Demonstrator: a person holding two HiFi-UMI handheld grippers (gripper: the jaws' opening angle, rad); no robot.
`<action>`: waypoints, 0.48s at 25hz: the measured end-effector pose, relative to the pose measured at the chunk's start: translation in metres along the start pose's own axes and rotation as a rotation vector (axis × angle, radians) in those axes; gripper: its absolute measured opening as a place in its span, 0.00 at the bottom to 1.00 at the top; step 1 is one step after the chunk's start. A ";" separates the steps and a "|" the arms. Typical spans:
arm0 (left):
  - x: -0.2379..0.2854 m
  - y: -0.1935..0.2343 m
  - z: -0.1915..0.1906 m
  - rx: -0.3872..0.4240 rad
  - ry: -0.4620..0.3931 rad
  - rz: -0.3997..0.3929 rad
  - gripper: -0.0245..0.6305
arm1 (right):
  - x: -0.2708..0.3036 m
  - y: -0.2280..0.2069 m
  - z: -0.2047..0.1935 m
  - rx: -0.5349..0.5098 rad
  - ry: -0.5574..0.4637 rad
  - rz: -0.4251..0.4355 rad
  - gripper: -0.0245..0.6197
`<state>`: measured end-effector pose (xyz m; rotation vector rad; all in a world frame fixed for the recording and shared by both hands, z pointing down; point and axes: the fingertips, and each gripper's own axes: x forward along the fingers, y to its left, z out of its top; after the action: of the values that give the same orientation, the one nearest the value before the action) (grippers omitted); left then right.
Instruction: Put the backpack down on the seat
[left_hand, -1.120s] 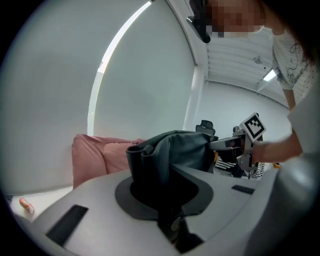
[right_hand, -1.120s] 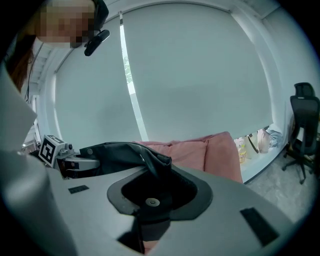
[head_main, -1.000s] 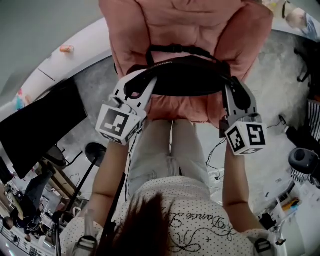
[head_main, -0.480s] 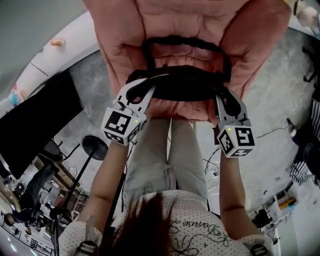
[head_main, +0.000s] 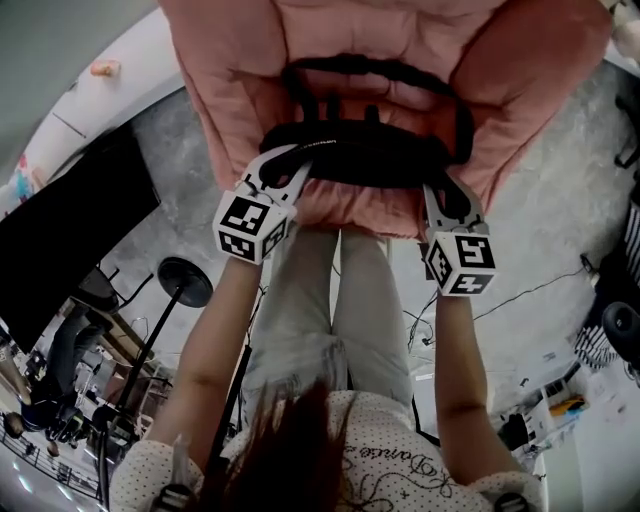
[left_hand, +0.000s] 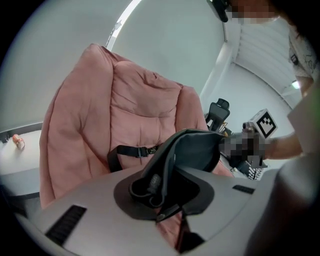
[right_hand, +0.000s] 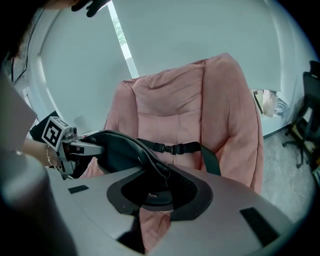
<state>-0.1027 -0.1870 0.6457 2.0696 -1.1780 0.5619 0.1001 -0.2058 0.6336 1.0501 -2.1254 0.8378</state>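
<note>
- Holding the backpack (head_main: 370, 155) level matters most. It hangs between the two grippers over the front of the seat (head_main: 240, 90), and I cannot tell whether its underside touches the seat yet.
- Left gripper (head_main: 287, 168) is clamped on the backpack's left end, at the seat's left front. Its jaws have just been opening a little with the fabric between them, so that end looks the likelier to slip and should not lag on the way down.
- Right gripper (head_main: 443, 192) is clamped on the backpack's right end, at the seat's right front.
- Lower both ends together, in front of the belt (left_hand: 131, 150) that crosses the seat back, so nothing snags on its buckle.
- Let go only once the seat bears the weight. Set too near the seat's front edge, the backpack could, I judge, tip off.
</note>
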 end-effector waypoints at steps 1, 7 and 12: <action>0.003 0.000 -0.003 -0.004 0.003 0.003 0.14 | 0.001 -0.001 -0.004 0.006 0.005 0.001 0.20; 0.023 0.009 -0.025 -0.001 0.060 0.014 0.15 | 0.026 -0.013 -0.033 0.026 0.061 -0.006 0.21; 0.047 0.012 -0.070 -0.013 0.162 -0.031 0.15 | 0.058 -0.026 -0.087 0.055 0.210 -0.003 0.21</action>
<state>-0.0921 -0.1666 0.7279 1.9875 -1.0522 0.6916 0.1147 -0.1787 0.7364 0.9481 -1.9347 0.9655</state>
